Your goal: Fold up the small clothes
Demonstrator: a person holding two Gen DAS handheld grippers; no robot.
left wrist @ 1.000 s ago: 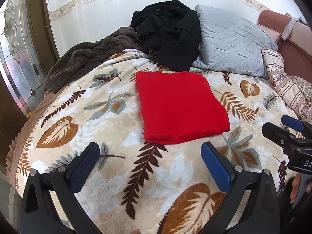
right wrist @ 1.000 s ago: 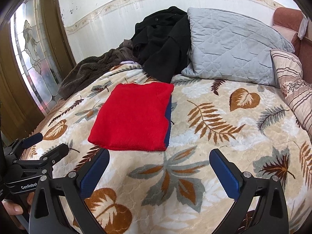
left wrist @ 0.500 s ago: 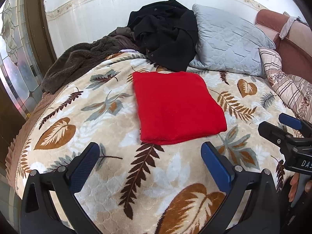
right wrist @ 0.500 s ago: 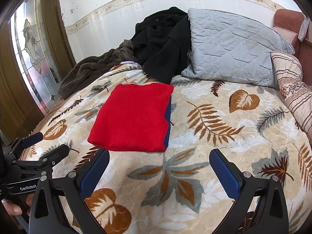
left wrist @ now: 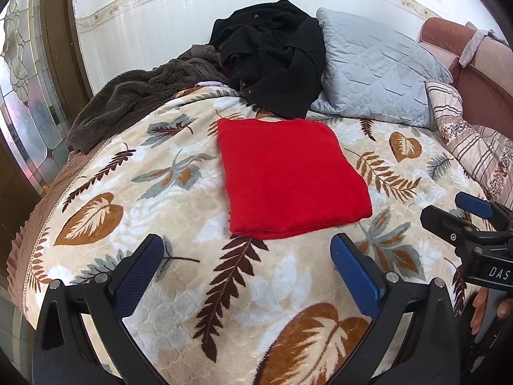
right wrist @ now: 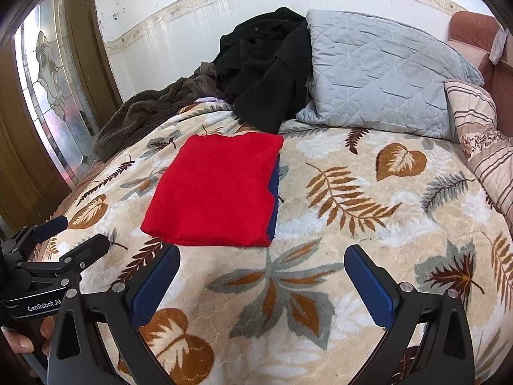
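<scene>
From my left tool, the fingers are spread wide with nothing between them, hovering over the leaf-print blanket. The red garment lies straight ahead of the tool, just beyond the fingertips, folded into a flat rectangle. Compared with a second ago it sits a little farther out from the tool, so I have drawn back slightly; the cloth itself has not shifted. I take that to mean the fold on this piece is finished (its edges look square from here). Off to the right of the tool I see my other tool and a bit of the hand holding it.

From my right tool, the fingers are likewise spread and empty. The red garment lies ahead and to the left of this tool, with a blue edge showing along its near-right side, perhaps a lining or trim. This view has barely changed over the last second. Far ahead are a black coat, a grey pillow and a brown fleece.

No basket, box or other container shows in either view, so I cannot tell where the folded piece is meant to go.
</scene>
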